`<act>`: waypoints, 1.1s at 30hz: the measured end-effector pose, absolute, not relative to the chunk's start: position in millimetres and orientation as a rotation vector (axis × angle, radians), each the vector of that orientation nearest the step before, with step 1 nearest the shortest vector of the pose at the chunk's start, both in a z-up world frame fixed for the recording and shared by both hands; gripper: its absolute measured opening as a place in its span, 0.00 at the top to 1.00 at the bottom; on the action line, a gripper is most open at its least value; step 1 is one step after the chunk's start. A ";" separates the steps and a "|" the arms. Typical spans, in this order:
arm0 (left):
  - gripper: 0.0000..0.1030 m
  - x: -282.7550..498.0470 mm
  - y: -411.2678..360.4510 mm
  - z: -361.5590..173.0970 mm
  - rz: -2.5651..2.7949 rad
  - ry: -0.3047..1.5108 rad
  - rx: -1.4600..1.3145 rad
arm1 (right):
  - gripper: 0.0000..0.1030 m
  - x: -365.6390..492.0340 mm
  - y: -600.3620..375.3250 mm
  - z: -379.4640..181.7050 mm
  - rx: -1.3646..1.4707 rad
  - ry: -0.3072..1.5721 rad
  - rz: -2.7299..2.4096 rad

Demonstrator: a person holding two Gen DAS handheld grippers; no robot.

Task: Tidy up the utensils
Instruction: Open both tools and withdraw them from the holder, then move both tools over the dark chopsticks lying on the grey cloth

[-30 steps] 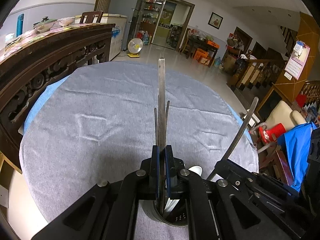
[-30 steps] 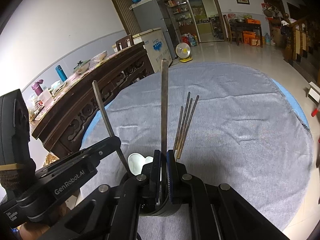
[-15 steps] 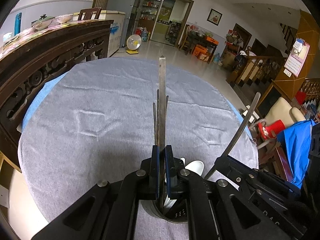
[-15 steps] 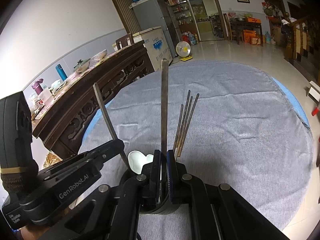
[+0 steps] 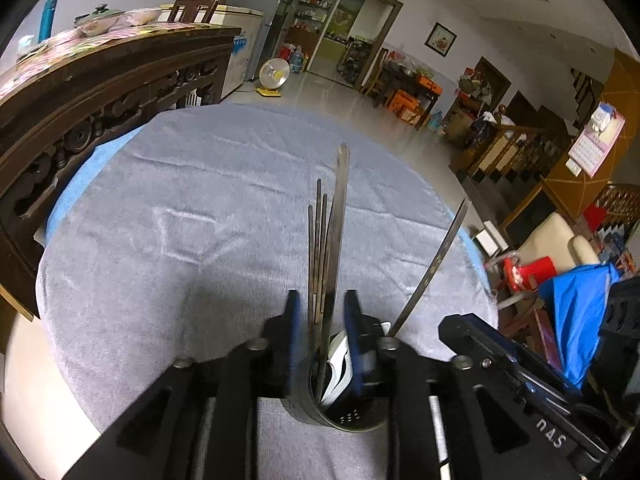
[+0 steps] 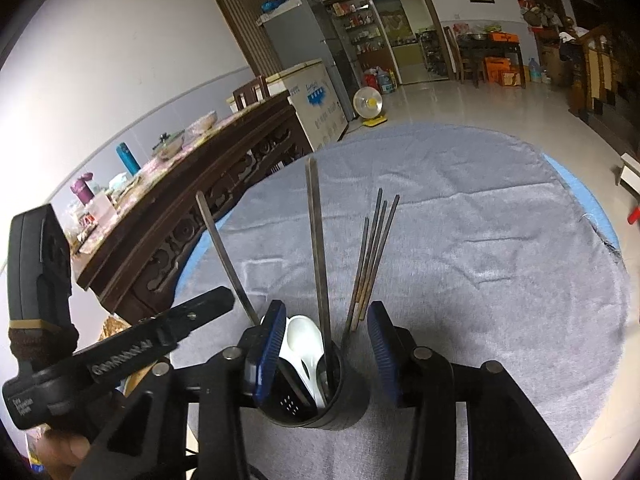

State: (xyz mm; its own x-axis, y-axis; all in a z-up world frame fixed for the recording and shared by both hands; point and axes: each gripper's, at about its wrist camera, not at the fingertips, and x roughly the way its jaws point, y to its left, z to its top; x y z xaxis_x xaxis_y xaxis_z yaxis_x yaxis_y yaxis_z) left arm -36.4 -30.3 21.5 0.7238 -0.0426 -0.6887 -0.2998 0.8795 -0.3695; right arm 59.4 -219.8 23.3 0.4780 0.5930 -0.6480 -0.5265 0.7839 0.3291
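**Utensils stand in the holder as both pairs of fingers part**

A dark cylindrical utensil holder (image 6: 320, 400) stands on the grey-clothed round desk (image 6: 480, 260), close under both cameras. Inside it are white spoons (image 6: 306, 344), a bundle of thin chopsticks (image 6: 372, 256) leaning together, and two long flat metal handles: one nearly upright (image 6: 318, 248), the other tilted outward (image 6: 224, 256). Small perforations show low on the holder's inner wall.

The right gripper (image 6: 326, 344) straddles the holder's mouth. Its blue-padded fingers (image 6: 266, 354) are opening and stand clear of the upright handle and chopsticks that rise between them, pressing on neither. The left gripper (image 5: 320, 340) is opening as well; the chopsticks (image 5: 318, 252) and the upright handle (image 5: 338, 240) rise between its fingers (image 5: 294, 336), with a gap showing on each side, so nothing is gripped.

The right wrist view looks down into the holder, showing the spoon bowls and perforations plainly, and it catches the left gripper's body (image 6: 120, 356) and a hand (image 6: 60, 450) at lower left. The left wrist view shows only the holder's rim (image 5: 340, 420) and a sliver of white spoon (image 5: 338, 364), but shows the tilted handle (image 5: 436, 264) leaning right beside the right gripper's body (image 5: 520, 380).
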 end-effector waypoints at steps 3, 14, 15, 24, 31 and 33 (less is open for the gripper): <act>0.63 -47.9 -19.6 35.5 0.154 0.707 -0.506 | 0.55 59.6 -228.6 32.5 0.120 0.804 0.687; 0.46 -51.6 62.2 35.9 0.331 0.671 -0.619 | 0.55 108.3 -279.3 21.7 0.272 0.908 0.621; 0.46 -47.3 68.3 29.3 0.342 0.695 -0.619 | 0.55 121.5 -282.4 10.2 0.284 0.959 0.608; 0.46 8.0 91.4 -57.2 0.392 1.005 -0.573 | 0.57 212.0 -262.8 -64.6 0.207 1.276 0.535; 0.46 47.5 86.4 -92.6 0.362 1.113 -0.527 | 0.62 260.6 -208.8 -82.8 0.124 1.350 0.539; 0.46 56.7 89.4 -98.5 0.357 1.126 -0.523 | 0.62 272.9 -194.2 -84.9 0.103 1.363 0.539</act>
State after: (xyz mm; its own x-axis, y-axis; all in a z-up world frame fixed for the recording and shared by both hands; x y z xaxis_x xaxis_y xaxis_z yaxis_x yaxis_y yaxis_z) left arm 56.7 89.4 -98.5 0.3941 0.0100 -0.9190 -0.5215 0.8258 -0.2146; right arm 272.9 -194.2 -84.9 0.1054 0.4236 -0.8997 -0.3067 0.8745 0.3758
